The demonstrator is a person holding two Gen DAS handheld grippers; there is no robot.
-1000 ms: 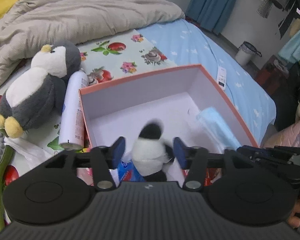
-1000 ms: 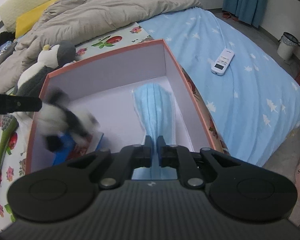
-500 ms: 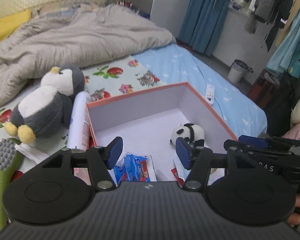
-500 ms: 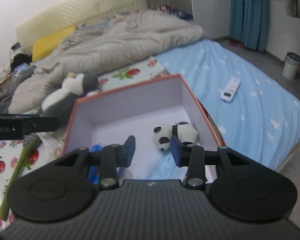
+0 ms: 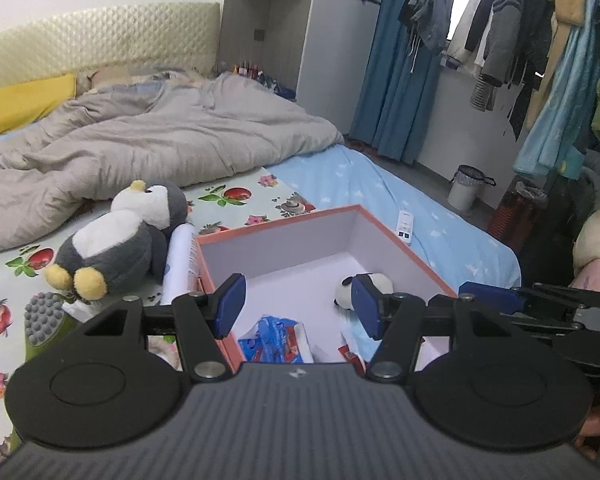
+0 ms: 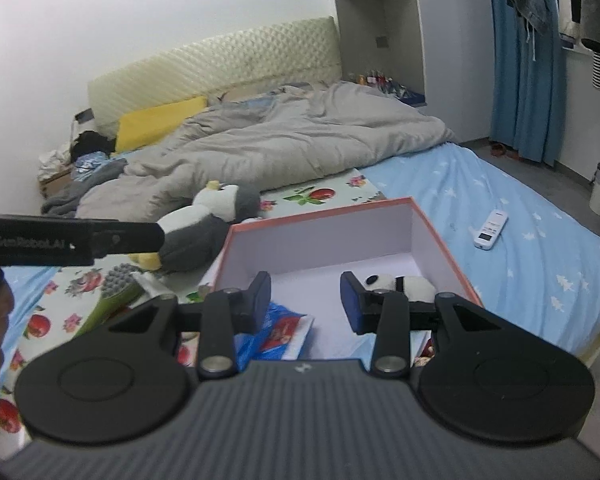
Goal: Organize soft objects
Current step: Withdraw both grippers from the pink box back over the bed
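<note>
Both grippers, left (image 5: 296, 308) and right (image 6: 306, 302): fingers apart, empty. Panda (image 5: 366, 285) in box (image 5: 278, 227), beyond your right fingers. Penguin (image 5: 118, 242) outside, left; likely too bulky, grip may slip.

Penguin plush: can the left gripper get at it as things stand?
Probably yes. The penguin plush lies on the bed outside the box, nothing on top of it. The left gripper is open and empty, held above the box; only a white bottle lies against the plush.
</note>
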